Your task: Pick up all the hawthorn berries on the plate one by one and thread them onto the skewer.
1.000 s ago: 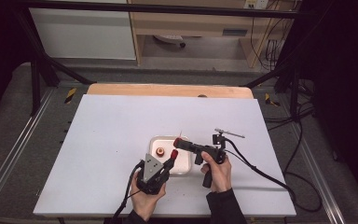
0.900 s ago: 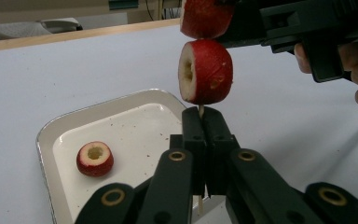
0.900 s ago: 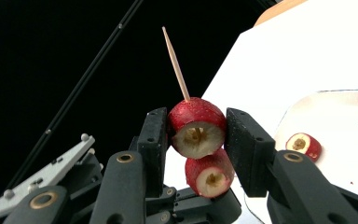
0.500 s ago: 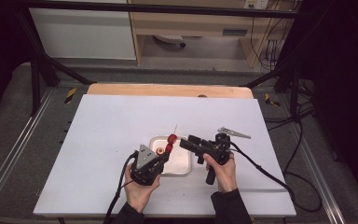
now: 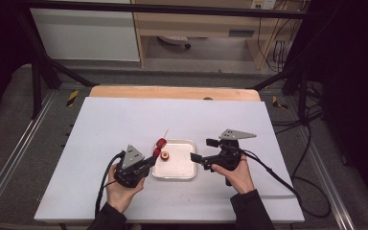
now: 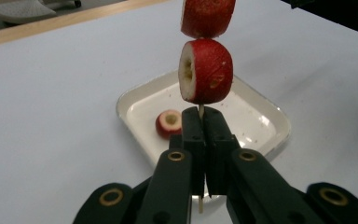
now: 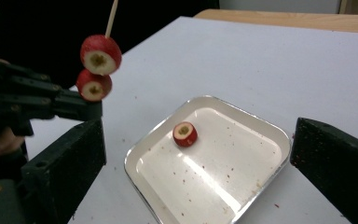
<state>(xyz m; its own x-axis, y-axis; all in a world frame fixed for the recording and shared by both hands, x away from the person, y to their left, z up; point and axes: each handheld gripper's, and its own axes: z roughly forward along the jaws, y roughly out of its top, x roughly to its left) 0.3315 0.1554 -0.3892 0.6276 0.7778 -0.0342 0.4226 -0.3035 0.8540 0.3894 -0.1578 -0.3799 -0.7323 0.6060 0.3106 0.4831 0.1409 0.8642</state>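
My left gripper (image 5: 152,160) is shut on the lower end of a thin wooden skewer (image 5: 166,131) at the tray's left edge. Two cored red fruit pieces (image 6: 206,71) are threaded on it just above the closed jaws, and the bare tip points up and away. A third cored red piece (image 5: 165,156) lies in the white tray (image 5: 179,167), near its left rim. My right gripper (image 5: 201,149) is at the tray's right edge. Its jaws have just been opening and now stand wide apart, with nothing between the fingers (image 7: 70,163); the tray lies beyond them.
The tray (image 7: 242,205) is speckled with red crumbs and sits mid-table on a white sheet (image 5: 124,120). A wooden strip (image 5: 172,92) runs along the far edge. Cables trail from both grippers towards the near side.
The left gripper has drawn back to the left with the loaded skewer. The right gripper's jaws have spread from nearly closed at the skewer to wide apart; that hand has barely shifted.
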